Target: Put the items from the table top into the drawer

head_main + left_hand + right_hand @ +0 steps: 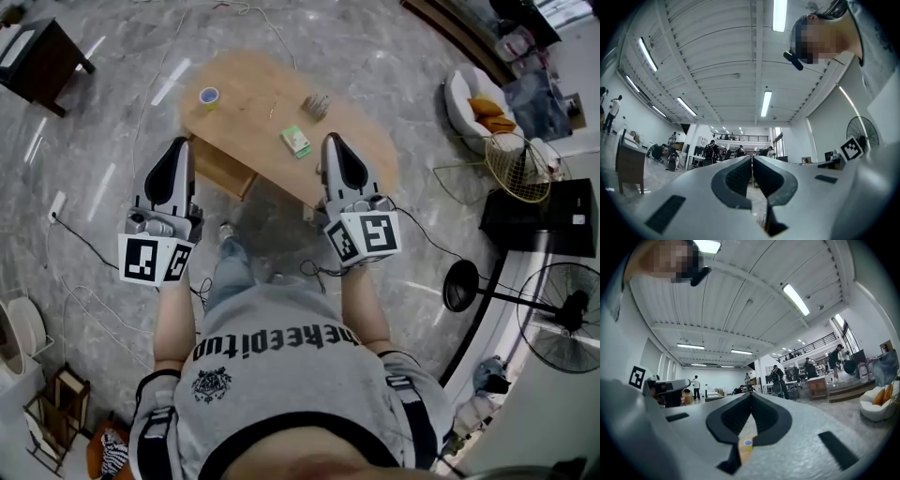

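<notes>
Above the wooden table [244,84], well clear of its top, the person holds both tools out roughly level. The left gripper [178,142] has its jaws pressed together with nothing between them, and the right gripper [334,141] is the same: tips meeting, empty. None of the items is in hand yet. On the top lie a roll of tape [208,97] toward the left end, a small grey metal bundle [316,105] further right, and a flat green packet [296,142] close to the near edge. Under the near-left side a wooden box juts out, which I take to be the drawer [221,169] — whether it stands open far enough to receive things I cannot tell.

Several things could go wrong from here. Closed jaws brought down on an item would only shove it, so they must part first. The green packet looks the likeliest casualty: it lies flat, gives the pads little to bite on, and sits near the edge, so a scraping approach could slide it off onto the floor [394,56]. The tape roll, nudged onto its rim, could roll away. If the drawer is not open enough, a released item would land on its front or drop past it. Cables [84,244] trail near the person's feet — a snag while stepping closer is possible.
</notes>
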`<action>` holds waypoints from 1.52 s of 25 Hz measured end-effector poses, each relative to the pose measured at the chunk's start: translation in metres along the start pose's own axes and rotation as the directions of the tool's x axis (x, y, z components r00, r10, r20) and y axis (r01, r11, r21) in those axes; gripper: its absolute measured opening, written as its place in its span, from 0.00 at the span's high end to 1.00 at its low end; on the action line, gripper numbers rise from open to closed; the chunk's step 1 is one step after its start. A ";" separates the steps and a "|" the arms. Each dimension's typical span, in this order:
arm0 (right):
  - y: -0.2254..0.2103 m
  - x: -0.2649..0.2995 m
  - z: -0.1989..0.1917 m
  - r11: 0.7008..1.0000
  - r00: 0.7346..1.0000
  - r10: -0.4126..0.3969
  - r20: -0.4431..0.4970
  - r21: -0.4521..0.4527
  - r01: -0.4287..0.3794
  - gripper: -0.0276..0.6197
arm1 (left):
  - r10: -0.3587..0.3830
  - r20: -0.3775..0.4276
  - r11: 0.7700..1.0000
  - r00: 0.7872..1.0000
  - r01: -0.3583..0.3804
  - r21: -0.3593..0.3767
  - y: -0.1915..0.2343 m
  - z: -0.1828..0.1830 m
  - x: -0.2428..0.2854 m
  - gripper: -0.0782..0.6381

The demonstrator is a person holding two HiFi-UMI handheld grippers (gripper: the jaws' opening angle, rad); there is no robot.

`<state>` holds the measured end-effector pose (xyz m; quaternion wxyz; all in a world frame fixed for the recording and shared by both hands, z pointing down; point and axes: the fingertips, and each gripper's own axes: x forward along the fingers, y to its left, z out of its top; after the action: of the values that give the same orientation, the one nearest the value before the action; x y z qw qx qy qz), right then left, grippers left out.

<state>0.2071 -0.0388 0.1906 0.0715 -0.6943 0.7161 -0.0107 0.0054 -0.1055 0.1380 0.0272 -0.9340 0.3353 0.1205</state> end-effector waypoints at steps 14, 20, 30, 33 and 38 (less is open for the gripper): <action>0.043 0.148 -0.018 1.000 0.999 0.003 -0.034 -0.018 -0.004 0.95 | -0.039 -0.037 0.999 0.999 0.038 -0.007 0.140 -0.014 0.065 0.87; 0.059 0.188 -0.032 1.000 0.998 0.008 -0.055 -0.016 -0.009 0.95 | -0.019 -0.050 1.000 0.999 0.018 -0.014 0.185 -0.025 0.074 0.87; 0.058 0.237 -0.083 0.995 0.980 0.096 -0.172 0.021 -0.094 0.95 | 0.020 -0.087 1.000 0.996 -0.019 0.006 0.211 -0.060 0.101 0.87; 0.056 0.254 -0.107 0.989 0.964 0.146 -0.220 0.050 -0.138 0.95 | 0.042 -0.072 0.999 0.997 -0.040 0.024 0.217 -0.066 0.110 0.87; 0.050 0.292 -0.143 0.969 0.923 0.245 -0.298 0.089 -0.229 0.95 | 0.104 -0.056 0.993 0.993 -0.100 0.066 0.228 -0.076 0.128 0.87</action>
<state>0.1328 -0.3396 0.3005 -0.0216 -0.5902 0.7967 -0.1281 -0.0277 -0.3715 0.1868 0.0405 -0.9175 0.3868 0.0833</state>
